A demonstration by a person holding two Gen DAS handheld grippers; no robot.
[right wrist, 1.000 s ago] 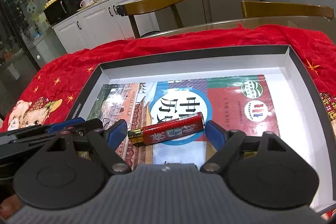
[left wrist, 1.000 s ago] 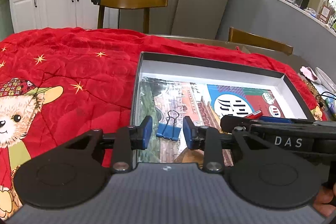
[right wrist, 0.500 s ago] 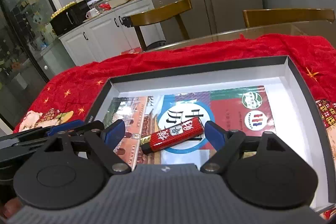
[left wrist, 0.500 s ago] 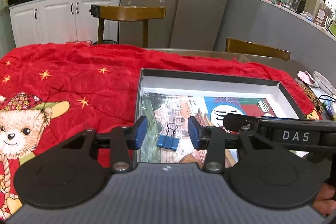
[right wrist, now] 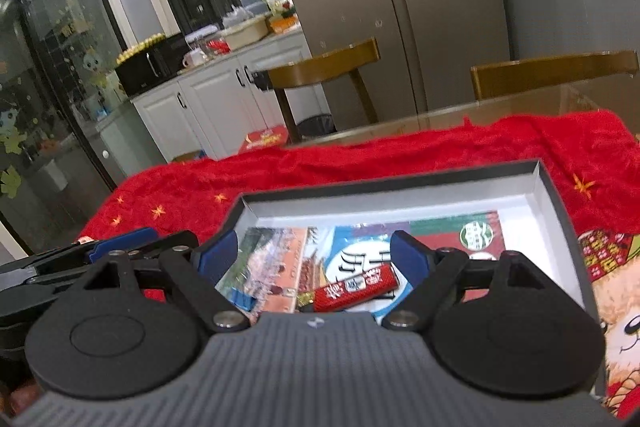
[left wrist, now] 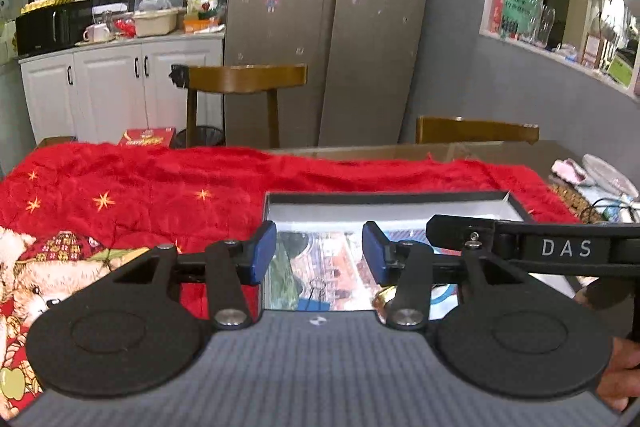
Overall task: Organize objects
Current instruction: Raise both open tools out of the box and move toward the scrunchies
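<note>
A shallow grey box (right wrist: 536, 183) with white walls lies on the red blanket and holds a colourful booklet (right wrist: 360, 239). A red lighter (right wrist: 354, 287) lies on the booklet, just below my open, empty right gripper (right wrist: 314, 259). A blue binder clip (left wrist: 314, 301) lies near the box's left side (left wrist: 266, 203), below my open, empty left gripper (left wrist: 318, 257); it shows partly in the right wrist view (right wrist: 242, 298). Both grippers are raised above the box. The right gripper's arm (left wrist: 560, 247) crosses the left wrist view.
A red blanket (left wrist: 140, 187) with a teddy-bear print covers the table. Two wooden chairs (left wrist: 240, 79) (left wrist: 476, 129) stand behind it. Small items (left wrist: 592, 179) lie at the table's far right. White cabinets and a steel fridge stand beyond.
Both grippers have lifted and tilted upward, away from the box. The left gripper's jaws have spread wider. The lighter and the binder clip stay in the box.
</note>
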